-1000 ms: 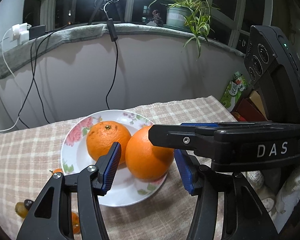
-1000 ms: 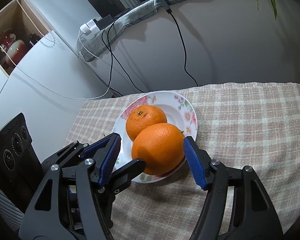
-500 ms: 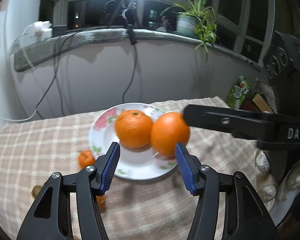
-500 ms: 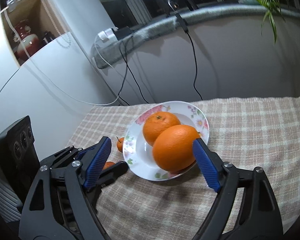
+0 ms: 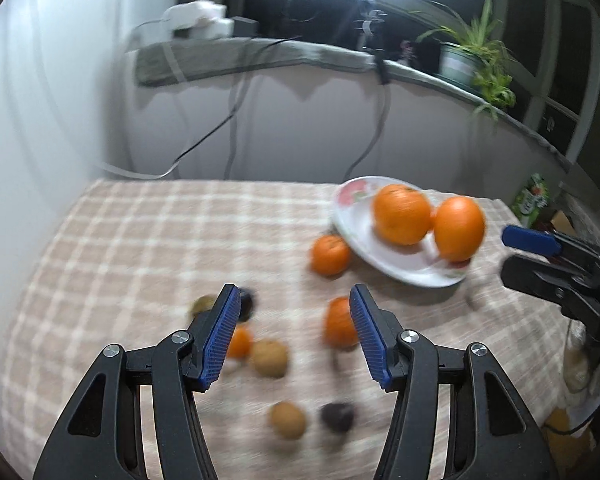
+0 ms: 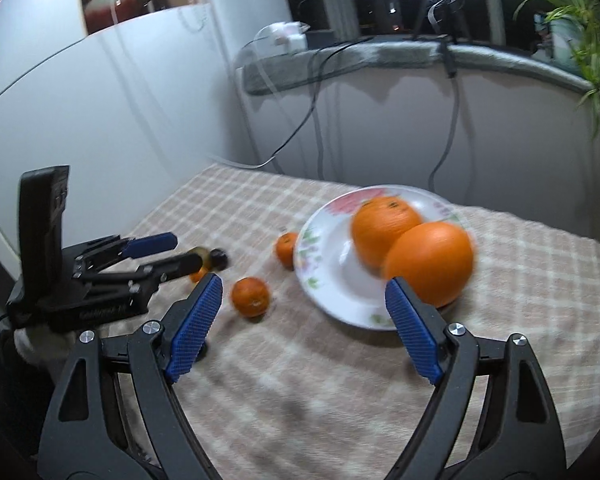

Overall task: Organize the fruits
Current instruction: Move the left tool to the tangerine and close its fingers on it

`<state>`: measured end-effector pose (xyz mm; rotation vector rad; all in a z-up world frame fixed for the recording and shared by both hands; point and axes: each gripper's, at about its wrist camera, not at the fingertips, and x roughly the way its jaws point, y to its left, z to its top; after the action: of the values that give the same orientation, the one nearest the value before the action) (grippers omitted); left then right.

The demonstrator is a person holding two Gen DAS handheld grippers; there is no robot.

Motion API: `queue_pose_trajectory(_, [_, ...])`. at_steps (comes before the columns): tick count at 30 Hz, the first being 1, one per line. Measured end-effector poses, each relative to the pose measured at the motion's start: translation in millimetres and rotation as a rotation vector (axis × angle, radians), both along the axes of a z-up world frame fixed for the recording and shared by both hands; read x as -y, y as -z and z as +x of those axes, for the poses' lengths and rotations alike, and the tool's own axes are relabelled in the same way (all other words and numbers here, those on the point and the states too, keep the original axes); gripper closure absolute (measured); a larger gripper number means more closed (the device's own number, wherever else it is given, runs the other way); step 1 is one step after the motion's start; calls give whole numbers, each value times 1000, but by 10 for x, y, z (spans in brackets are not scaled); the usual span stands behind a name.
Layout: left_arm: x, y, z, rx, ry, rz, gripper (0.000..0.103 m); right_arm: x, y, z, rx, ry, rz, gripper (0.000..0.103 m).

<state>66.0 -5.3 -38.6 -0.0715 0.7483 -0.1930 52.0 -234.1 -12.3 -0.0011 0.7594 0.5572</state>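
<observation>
Two oranges point(image 6: 404, 248) are sitting on the plate point(image 6: 332, 280); both tools — left tool point(image 5: 292, 332), right tool point(image 6: 304, 320) — are gaping empty, so the left wants centring over one small fruit point(image 5: 340, 322).

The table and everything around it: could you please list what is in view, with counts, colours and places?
Large oranges: two, orange, side by side on the plate.
Plate: one, white with flowers, far right of the table.
Mandarins: at least three, orange, on the cloth left of the plate.
Small fruits: about five, brown or dark, blurred, on the near cloth.
Tablecloth: one, beige check, covering the table.
Potted plant: one, green, on the sill.
Cables: several, dark, hanging below the sill.
Left tongs: black with blue pads, open, empty.
Right tongs: same colours, open, empty.
</observation>
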Motion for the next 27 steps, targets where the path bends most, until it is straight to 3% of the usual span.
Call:
queue_pose_trajectory(5, [-317, 108, -33, -28, -52, -36, 59, -193, 170, 7, -43, -45, -3, 19])
queue_pose_trajectory(13, [-546, 272, 69, -78, -66, -114, 71, -489, 418, 101, -118, -103, -36, 40])
queue_pose_trajectory(27, [-620, 444, 293, -149, -68, -164, 71, -688, 719, 360, -207, -116, -53, 45])
